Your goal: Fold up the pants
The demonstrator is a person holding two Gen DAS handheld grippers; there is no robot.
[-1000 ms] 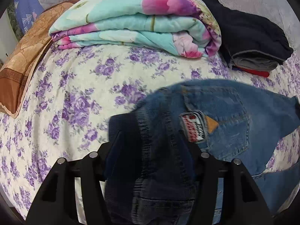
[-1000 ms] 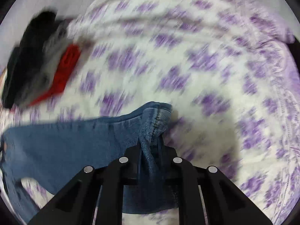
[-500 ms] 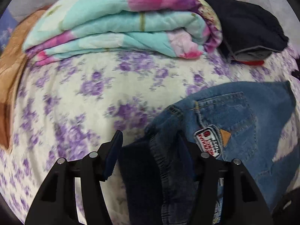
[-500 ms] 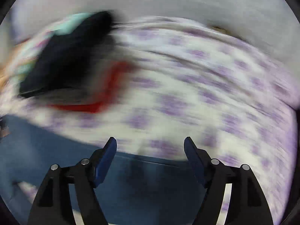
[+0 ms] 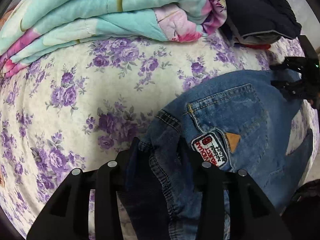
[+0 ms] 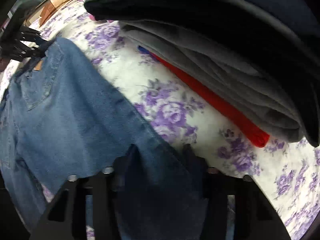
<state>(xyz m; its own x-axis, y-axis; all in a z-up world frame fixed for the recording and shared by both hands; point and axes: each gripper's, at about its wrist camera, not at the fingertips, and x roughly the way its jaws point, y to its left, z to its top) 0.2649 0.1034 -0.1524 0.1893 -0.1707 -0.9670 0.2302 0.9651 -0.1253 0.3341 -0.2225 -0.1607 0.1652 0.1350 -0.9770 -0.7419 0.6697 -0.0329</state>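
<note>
The blue jeans (image 5: 236,120) lie on the bed (image 5: 84,92), spread over its purple-flowered sheet with the back pocket and its sewn patch (image 5: 210,150) facing up. In the left wrist view the waistband end bunches up between the fingers of the left gripper (image 5: 160,150), which are clenched on the denim. In the right wrist view a fold of the same jeans (image 6: 66,108) runs down between the fingers of the right gripper (image 6: 160,152); these stand apart with cloth lying in the gap, and whether they pinch it cannot be told from the dark, blurred picture. The right gripper also shows at the right edge of the left wrist view, at the far side of the jeans. Behind the jeans, near the head of the bed, sits a folded turquoise and pink floral quilt (image 5: 112,14). Just beside it rests a stack of folded clothes (image 6: 230,40), dark on top, grey below, with a red piece (image 6: 220,104) at the bottom touching the sheet.
</note>
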